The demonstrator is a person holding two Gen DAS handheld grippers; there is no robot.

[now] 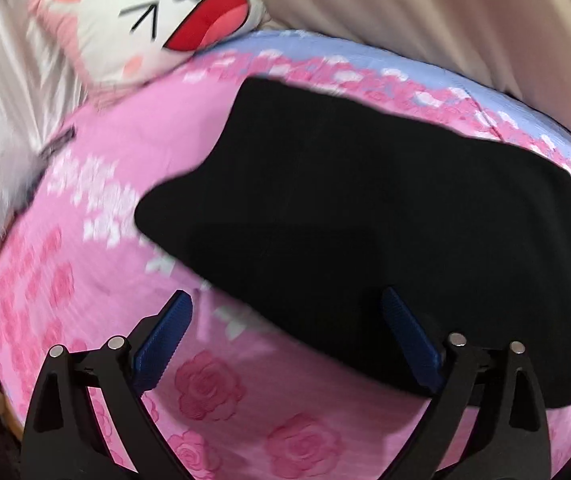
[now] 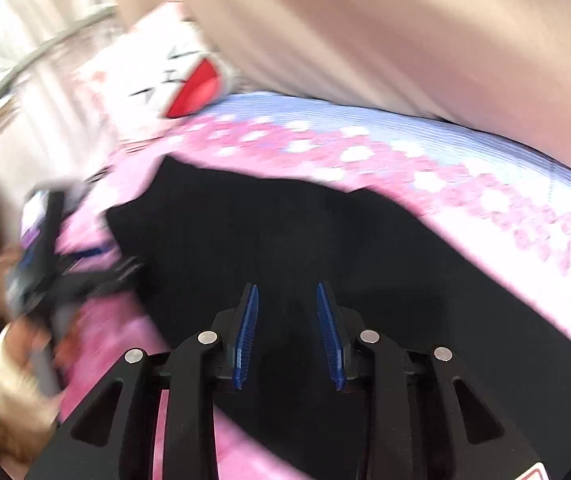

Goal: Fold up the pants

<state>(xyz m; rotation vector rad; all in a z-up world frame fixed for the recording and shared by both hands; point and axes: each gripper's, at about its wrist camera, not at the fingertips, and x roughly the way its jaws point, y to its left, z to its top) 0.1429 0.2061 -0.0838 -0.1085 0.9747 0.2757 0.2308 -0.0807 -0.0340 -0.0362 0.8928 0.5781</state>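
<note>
Both sets of fingers open: left gripper point(image 1: 285, 312) wide, right gripper point(image 2: 287, 300) narrower. Pinch pants point(image 1: 365, 208) edge squarely at 12 o'clock.

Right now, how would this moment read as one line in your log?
task: fold pants | black pants: flat on pink bedspread | left tongs: open, empty | right tongs: open, above pants | cat pillow: behind

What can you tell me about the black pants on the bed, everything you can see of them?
The black pants are plain, dark, matte cloth with no visible detail. They lie flat across the pink rose-print bedspread, in a broad slab that tapers to a blunt end toward the cat-face pillow without touching it. The open left gripper straddles their near edge; the right gripper hovers over them, slightly open, apparently holding nothing.
</note>
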